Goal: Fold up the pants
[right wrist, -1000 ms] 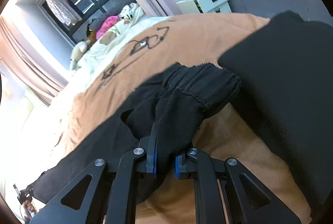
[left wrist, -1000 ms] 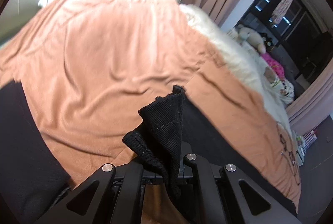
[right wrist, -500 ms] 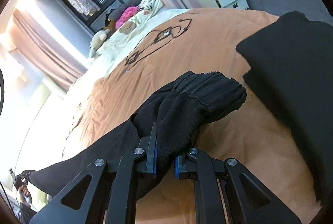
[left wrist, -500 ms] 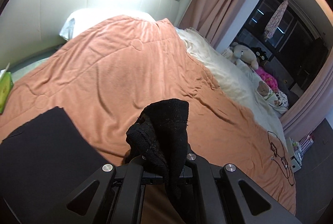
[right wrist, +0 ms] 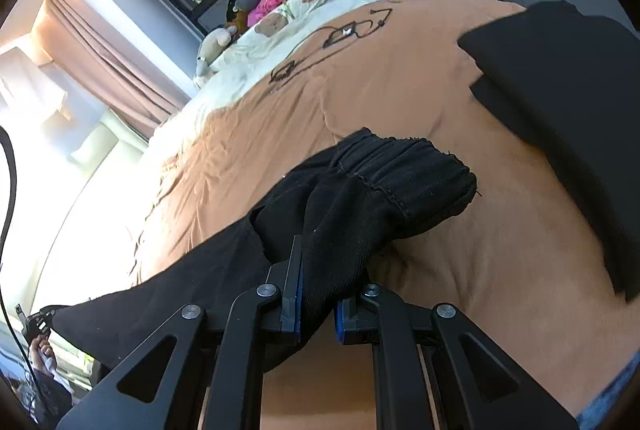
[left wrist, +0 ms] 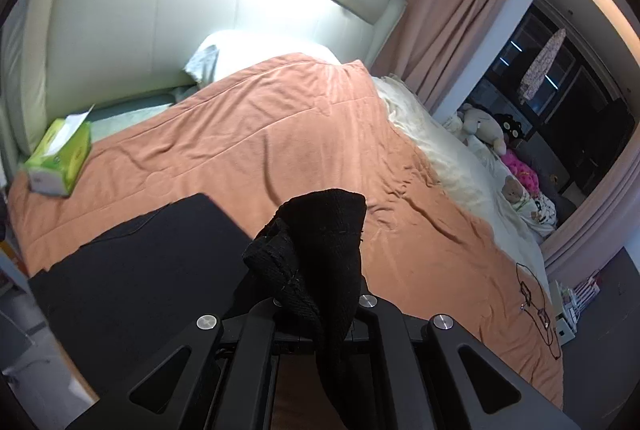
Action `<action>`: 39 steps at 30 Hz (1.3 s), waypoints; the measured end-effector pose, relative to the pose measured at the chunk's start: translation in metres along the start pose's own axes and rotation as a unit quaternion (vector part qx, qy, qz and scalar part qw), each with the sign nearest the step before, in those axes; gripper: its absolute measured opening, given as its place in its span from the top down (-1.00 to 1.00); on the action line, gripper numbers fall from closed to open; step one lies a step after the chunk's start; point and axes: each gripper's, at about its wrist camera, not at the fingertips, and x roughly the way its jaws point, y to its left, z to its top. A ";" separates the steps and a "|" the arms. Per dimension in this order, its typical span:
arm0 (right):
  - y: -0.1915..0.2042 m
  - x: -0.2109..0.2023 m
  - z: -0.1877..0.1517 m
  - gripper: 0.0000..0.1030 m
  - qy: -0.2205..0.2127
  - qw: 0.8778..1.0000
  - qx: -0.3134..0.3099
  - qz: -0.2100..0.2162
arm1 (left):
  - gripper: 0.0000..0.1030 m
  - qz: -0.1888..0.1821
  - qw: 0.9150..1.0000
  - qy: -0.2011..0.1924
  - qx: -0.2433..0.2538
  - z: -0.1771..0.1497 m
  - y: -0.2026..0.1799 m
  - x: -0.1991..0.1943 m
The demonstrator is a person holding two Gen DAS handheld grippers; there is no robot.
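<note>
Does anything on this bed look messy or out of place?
Mostly the black pants: they hang bunched from the right gripper and the left gripper, not yet folded. A tangled dark cable lies loose on the orange bedspread, and a green tissue box sits near the headboard.

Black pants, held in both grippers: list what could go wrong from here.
1. The left gripper pinches only a bunched end of the black pants; it may slip out under tension.
2. The right gripper clamps a crumpled wad by the waistband, so a fold made now would likely come out uneven.
3. A folded black garment lies close by on the orange blanket; the swinging pants could drag across it.
</note>
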 end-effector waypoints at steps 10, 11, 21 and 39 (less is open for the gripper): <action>-0.015 0.002 -0.016 0.81 0.038 0.998 0.007 -0.057 | 0.91 0.033 0.996 0.061 -0.051 -0.069 0.090 0.015; -0.014 0.005 -0.017 0.76 0.046 0.997 0.006 -0.065 | 0.90 0.036 0.996 0.069 -0.054 -0.074 0.095 0.018; 0.016 -0.022 -0.030 0.27 0.048 0.993 -0.034 -0.101 | 0.22 0.013 0.987 0.104 -0.121 -0.120 0.137 0.030; 0.092 -0.012 -0.068 0.13 0.034 0.990 -0.131 -0.037 | 0.90 -0.045 0.988 0.072 -0.126 -0.104 0.135 0.027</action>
